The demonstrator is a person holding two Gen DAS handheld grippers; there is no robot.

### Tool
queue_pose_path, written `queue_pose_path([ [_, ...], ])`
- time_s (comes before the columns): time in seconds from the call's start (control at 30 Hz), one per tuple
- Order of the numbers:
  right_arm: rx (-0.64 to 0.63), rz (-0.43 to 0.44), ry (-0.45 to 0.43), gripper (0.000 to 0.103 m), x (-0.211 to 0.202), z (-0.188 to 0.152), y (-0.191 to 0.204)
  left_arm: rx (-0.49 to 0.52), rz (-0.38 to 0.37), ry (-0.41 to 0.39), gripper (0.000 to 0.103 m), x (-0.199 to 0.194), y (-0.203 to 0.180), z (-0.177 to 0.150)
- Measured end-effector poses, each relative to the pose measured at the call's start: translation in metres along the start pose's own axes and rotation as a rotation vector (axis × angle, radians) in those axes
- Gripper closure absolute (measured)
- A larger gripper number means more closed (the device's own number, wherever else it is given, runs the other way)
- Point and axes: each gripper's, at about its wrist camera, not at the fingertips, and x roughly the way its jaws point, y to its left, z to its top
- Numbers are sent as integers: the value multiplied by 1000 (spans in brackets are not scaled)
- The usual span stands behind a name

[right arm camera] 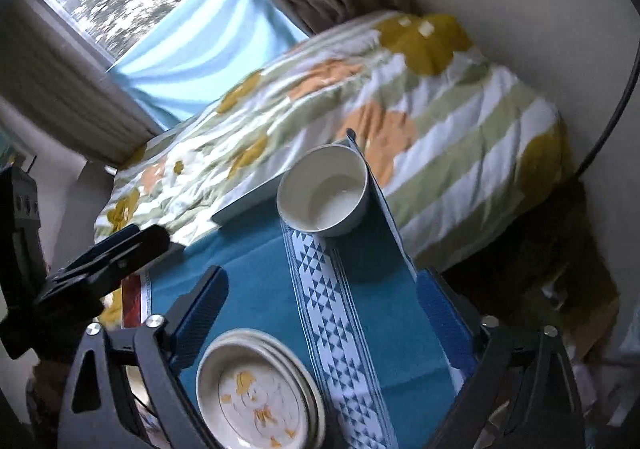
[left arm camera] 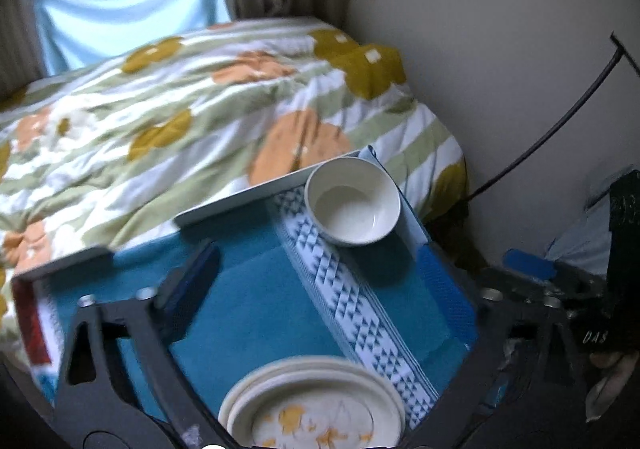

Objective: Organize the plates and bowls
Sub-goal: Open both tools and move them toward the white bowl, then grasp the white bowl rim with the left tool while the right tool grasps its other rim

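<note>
A smooth, round cream-white bowl (left arm camera: pixel 353 203) (right arm camera: pixel 322 190) stands upright and empty at the far end of a small table covered by a teal woven cloth (left arm camera: pixel 256 289) (right arm camera: pixel 248 249) with one white band of blue triangles. At the near end lies a stack of round cream plates (left arm camera: pixel 316 405) (right arm camera: pixel 258 389); at least three rims show, and the top plate bears yellow-orange drawings. The left gripper (left arm camera: pixel 320 285) hangs released above the cloth, jaws wide with nothing between them, bowl ahead and plates beneath. The right gripper (right arm camera: pixel 324 301) is likewise spread and empty. A rumpled flowered quilt (left arm camera: pixel 180 109) lies beyond.
</note>
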Motion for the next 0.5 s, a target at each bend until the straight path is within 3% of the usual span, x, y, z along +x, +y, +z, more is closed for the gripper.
queue_pose_path([
  [0.1,97,32,28,33,27,8,-10,2,-15,82,40,41,6,10],
  [0.43,234,-34,75,68,105,36,-30,30,-74,215,59,145,17,27],
  [0.5,247,-37,83,69,114,37,-34,29,-76,232,74,158,20,28],
])
